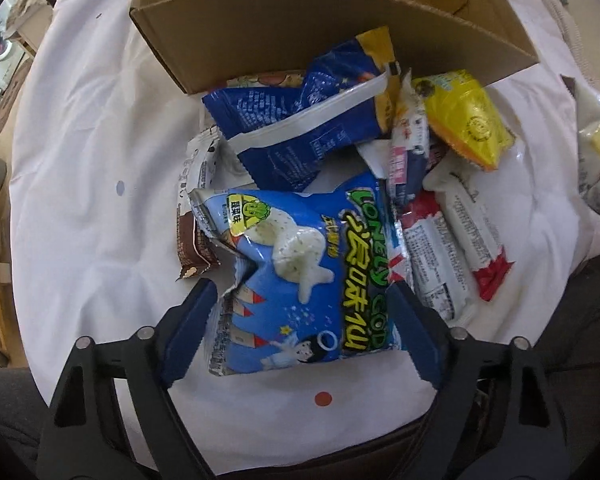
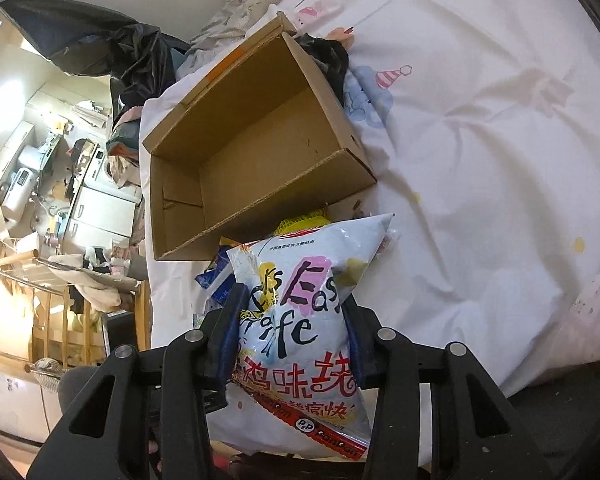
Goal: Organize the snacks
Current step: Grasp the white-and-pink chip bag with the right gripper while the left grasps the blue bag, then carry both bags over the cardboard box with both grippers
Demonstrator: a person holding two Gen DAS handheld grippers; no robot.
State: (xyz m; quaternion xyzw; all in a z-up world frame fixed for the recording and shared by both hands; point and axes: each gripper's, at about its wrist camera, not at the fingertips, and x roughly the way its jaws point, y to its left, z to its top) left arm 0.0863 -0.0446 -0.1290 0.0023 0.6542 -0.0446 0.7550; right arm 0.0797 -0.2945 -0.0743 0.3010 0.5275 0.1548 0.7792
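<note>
A pile of snack packs lies on a white bedsheet in front of an open cardboard box [image 1: 340, 36]. My left gripper [image 1: 300, 300] is open, its blue fingers on either side of a light blue Lonely God snack bag [image 1: 300, 264] that lies on the sheet. Behind it lie a dark blue bag [image 1: 300, 120], a yellow bag [image 1: 468, 120] and white and red packs [image 1: 460, 240]. My right gripper [image 2: 292, 304] is shut on a white chip bag [image 2: 300, 304] and holds it above the pile, in front of the box [image 2: 260, 152], whose inside shows nothing in it.
A brown and white wrapper [image 1: 196, 216] lies left of the pile. The sheet [image 2: 480, 140] spreads wide to the right of the box. Dark clothing [image 2: 324, 56] lies behind the box. Room clutter and appliances [image 2: 60, 184] stand beyond the bed's left edge.
</note>
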